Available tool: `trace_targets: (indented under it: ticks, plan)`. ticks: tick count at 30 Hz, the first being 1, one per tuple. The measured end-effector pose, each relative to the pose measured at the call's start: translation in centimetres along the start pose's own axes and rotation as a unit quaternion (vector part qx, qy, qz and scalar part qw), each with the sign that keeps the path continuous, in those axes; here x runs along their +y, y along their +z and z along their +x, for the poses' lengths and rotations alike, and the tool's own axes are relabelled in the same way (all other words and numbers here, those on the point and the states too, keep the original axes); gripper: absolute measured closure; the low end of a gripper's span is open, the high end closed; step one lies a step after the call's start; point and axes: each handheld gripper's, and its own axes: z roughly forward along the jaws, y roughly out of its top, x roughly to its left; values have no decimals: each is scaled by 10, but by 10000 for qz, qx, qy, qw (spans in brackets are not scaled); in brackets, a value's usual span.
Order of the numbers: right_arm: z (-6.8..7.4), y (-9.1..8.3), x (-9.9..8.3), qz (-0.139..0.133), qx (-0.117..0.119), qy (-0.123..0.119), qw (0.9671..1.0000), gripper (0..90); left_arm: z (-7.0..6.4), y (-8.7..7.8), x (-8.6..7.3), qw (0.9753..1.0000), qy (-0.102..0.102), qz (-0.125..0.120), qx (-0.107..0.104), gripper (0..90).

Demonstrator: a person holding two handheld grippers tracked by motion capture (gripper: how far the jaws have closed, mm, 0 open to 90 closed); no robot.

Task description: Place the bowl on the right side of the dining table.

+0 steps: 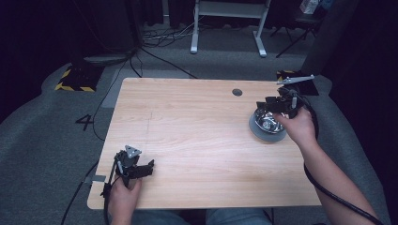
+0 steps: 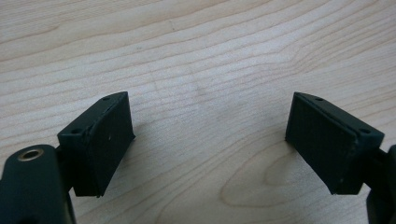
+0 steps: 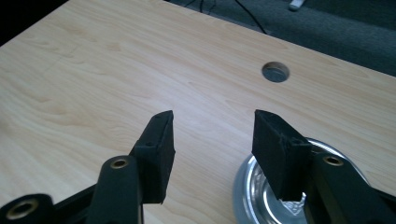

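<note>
A shiny metal bowl (image 1: 266, 123) on a grey round base sits on the right side of the wooden table (image 1: 187, 131). My right gripper (image 1: 268, 104) hovers over the bowl's far rim, held by a hand, open with nothing between its fingers. In the right gripper view the bowl (image 3: 261, 196) lies low, under the right fingertip (image 3: 275, 149), and my right gripper (image 3: 212, 135) stands open. My left gripper (image 1: 148, 168) rests near the table's front left corner, open and empty. The left gripper view has its open jaws over bare wood, my left gripper (image 2: 210, 135) holding nothing.
A round cable hole (image 1: 237, 92) is in the table near the far edge, left of the bowl. Cables trail off both grippers. Beyond the table are grey carpet, a white desk frame (image 1: 228, 28) and floor cables.
</note>
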Motion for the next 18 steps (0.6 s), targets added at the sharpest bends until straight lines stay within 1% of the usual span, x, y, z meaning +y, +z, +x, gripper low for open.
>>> trace_targets:
  ticks: [3,4,6,10,18]
  plan:
    - [11,-3,-3,25,176,-142,9997,486,0,0,0,10000,-2,1,0,152]
    - [15,-4,-4,39,230,-225,9995,485,0,0,0,10000,0,1,0,152]
    - [21,-5,-6,61,287,-325,9990,484,0,0,0,10000,-1,0,0,153]
    - [30,-7,-14,124,438,-437,9980,483,0,0,0,10000,-2,0,0,153]
    - [44,-8,-36,287,635,-574,9959,481,0,0,0,10000,0,0,1,153]
